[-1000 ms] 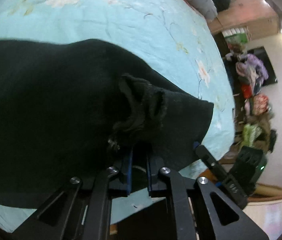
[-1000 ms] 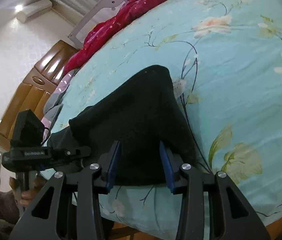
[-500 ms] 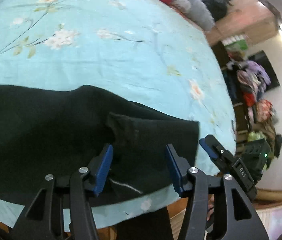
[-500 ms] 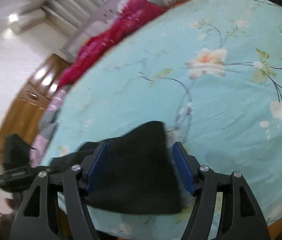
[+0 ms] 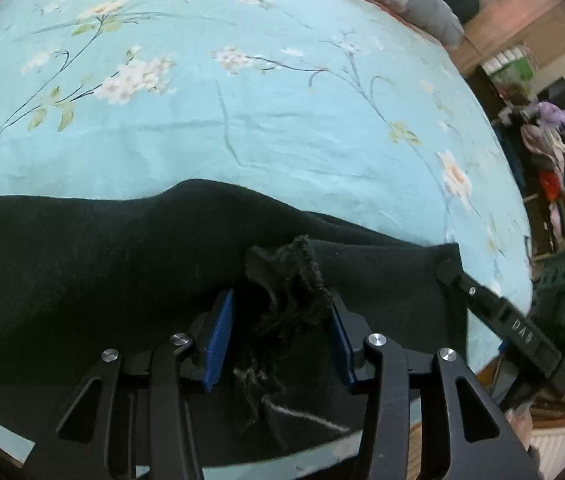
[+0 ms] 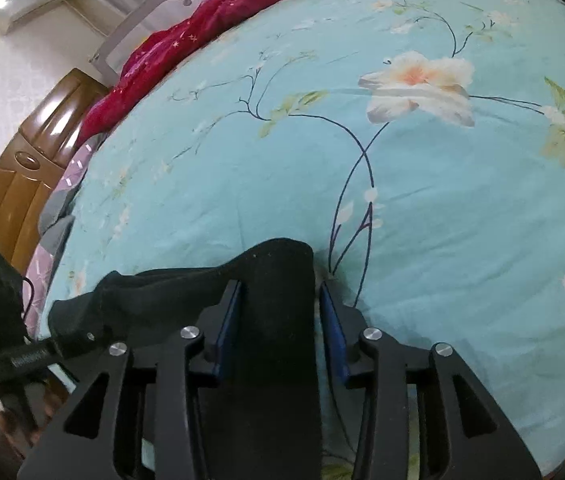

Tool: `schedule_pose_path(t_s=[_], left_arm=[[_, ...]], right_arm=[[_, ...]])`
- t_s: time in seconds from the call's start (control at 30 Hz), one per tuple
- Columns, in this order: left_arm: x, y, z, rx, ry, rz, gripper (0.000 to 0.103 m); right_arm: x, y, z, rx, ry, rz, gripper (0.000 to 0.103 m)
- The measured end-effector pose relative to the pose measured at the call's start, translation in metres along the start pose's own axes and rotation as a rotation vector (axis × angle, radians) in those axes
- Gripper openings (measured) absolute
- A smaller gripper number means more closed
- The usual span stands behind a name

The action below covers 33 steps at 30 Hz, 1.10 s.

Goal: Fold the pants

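Nearest the left camera, the left gripper (image 5: 278,340) had just been narrowing its jaws around a frayed bunch of the black pants (image 5: 102,264); the blue pads (image 5: 218,336) stood beside the cloth, and whether they pressed it could not be told. The right gripper (image 6: 278,320) had likewise been closing, half-wide, with a raised fold of the pants (image 6: 278,280) between its pads. That fold looked close to filling the gap, yet a firm grip was not plain. Both tools probably sat at the near edge so the cloth could be lifted and carried over for a fold. The pants lay along the near edge of the bed, on the blue flowered sheet (image 5: 282,120). Beyond, a red blanket (image 6: 186,48) lay by the wooden headboard (image 6: 30,168).
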State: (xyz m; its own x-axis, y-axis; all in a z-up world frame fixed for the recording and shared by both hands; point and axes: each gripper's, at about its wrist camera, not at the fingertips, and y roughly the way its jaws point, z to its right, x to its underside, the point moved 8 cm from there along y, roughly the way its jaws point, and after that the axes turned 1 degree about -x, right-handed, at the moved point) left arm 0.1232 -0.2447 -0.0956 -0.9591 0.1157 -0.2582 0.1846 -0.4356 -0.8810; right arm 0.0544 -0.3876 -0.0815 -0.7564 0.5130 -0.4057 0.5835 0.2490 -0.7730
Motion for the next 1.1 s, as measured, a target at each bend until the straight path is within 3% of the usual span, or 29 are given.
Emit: schedule_pose_path(t_s=[0.17, 0.23, 0.37, 0.47, 0.6, 0.8, 0.9, 1.1], left_arm=[[0.003, -0.028, -0.018, 0.065, -0.071, -0.003, 0.046], [0.006, -0.04, -0.029, 0.073, -0.1, 0.008, 0.046], [0.016, -0.069, -0.059, 0.095, -0.159, 0.037, 0.051], [0.027, -0.099, -0.101, 0.12, -0.251, 0.078, 0.057], [0.054, -0.138, -0.182, 0.237, -0.495, 0.135, 0.065], [0.095, -0.14, -0.268, 0.294, -0.76, 0.146, 0.066], [0.102, -0.128, -0.28, 0.343, -0.823, 0.116, 0.066], [0.096, -0.115, -0.288, 0.361, -0.803, 0.111, 0.068]], right_arm=[[-0.004, -0.045, -0.012, -0.031, -0.015, 0.084, 0.044], [-0.001, -0.057, -0.021, -0.055, -0.009, 0.11, 0.053], [0.007, -0.055, -0.047, -0.069, -0.034, 0.101, 0.057], [0.011, -0.038, -0.081, -0.076, -0.09, 0.048, 0.06], [0.012, -0.005, -0.136, -0.114, -0.191, -0.045, 0.068], [0.027, 0.06, -0.237, -0.149, -0.415, -0.231, 0.076], [0.038, 0.102, -0.285, -0.173, -0.478, -0.357, 0.076], [0.068, 0.157, -0.346, -0.084, -0.752, -0.483, 0.076]])
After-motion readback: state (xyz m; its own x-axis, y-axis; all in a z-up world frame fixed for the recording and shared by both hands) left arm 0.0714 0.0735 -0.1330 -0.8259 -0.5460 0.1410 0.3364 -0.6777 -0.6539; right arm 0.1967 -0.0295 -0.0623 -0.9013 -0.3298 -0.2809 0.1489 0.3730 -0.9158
